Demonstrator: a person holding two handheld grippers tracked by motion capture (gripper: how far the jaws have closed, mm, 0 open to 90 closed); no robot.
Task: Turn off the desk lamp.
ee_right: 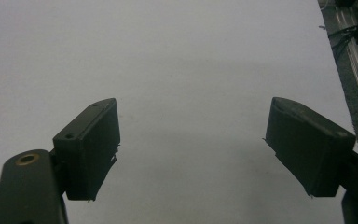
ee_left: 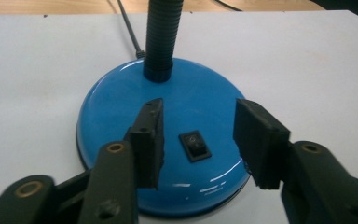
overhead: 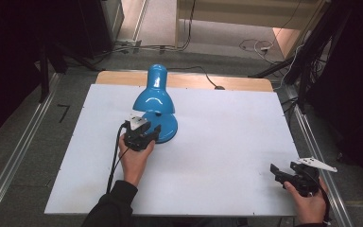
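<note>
Switch on lamp base: we read no legible marking; long axis 11–5 o'clock. Left gripper jaws apart, straddling it. Right gripper jaws wide, over bare table.

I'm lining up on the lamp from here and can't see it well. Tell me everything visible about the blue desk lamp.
The blue desk lamp looks like glossy painted metal. It stands upright on the white table, toward the far left. A black ribbed neck rises from its round domed base to a bell shade bent toward the person. A small black rocker switch sits on the base, and a dark cord trails back. The left gripper hangs open over the switch, not touching.
</note>
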